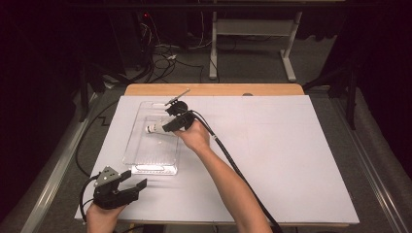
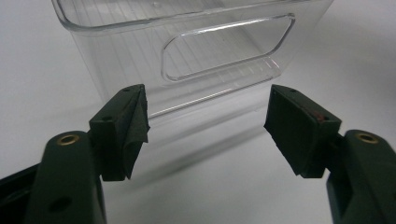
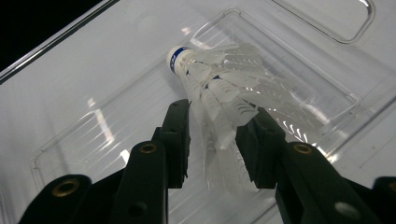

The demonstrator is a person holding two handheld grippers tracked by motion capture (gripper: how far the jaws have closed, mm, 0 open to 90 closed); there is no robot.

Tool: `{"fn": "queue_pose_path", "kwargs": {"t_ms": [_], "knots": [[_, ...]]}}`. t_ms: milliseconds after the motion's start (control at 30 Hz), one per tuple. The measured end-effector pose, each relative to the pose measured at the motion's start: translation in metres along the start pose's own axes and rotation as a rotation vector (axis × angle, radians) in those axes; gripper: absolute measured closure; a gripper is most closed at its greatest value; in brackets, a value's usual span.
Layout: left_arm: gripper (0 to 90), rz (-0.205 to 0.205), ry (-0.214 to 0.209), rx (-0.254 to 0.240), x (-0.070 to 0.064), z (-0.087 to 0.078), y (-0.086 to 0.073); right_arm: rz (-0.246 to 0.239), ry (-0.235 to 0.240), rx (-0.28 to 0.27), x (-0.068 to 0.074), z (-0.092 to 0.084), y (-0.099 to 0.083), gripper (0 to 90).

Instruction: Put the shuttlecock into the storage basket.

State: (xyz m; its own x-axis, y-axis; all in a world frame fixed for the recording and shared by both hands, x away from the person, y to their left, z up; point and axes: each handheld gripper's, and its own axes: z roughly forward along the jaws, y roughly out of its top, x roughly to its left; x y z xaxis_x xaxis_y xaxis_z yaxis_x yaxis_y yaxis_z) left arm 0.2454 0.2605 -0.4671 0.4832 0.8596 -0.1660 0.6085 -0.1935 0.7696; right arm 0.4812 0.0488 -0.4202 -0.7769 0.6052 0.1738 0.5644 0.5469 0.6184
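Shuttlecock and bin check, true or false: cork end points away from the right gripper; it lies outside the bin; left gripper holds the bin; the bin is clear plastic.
1. The shuttlecock points its cork end away from the right gripper. True.
2. The shuttlecock is outside the bin. False: it is over the bin's inside, its feathers between the jaws.
3. The left gripper holds the bin. False: its jaws stand open, short of the bin's end wall.
4. The bin is clear plastic. True.
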Motion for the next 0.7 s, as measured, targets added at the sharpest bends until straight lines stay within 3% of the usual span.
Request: {"fn": "queue_pose_path", "kwargs": {"t_ms": [700], "knots": [[30.9,0.003,-0.002,0.003,0.000,0.000,0.000,-0.003,-0.012,-0.018,0.001,-0.023,-0.004,65.9]]}}
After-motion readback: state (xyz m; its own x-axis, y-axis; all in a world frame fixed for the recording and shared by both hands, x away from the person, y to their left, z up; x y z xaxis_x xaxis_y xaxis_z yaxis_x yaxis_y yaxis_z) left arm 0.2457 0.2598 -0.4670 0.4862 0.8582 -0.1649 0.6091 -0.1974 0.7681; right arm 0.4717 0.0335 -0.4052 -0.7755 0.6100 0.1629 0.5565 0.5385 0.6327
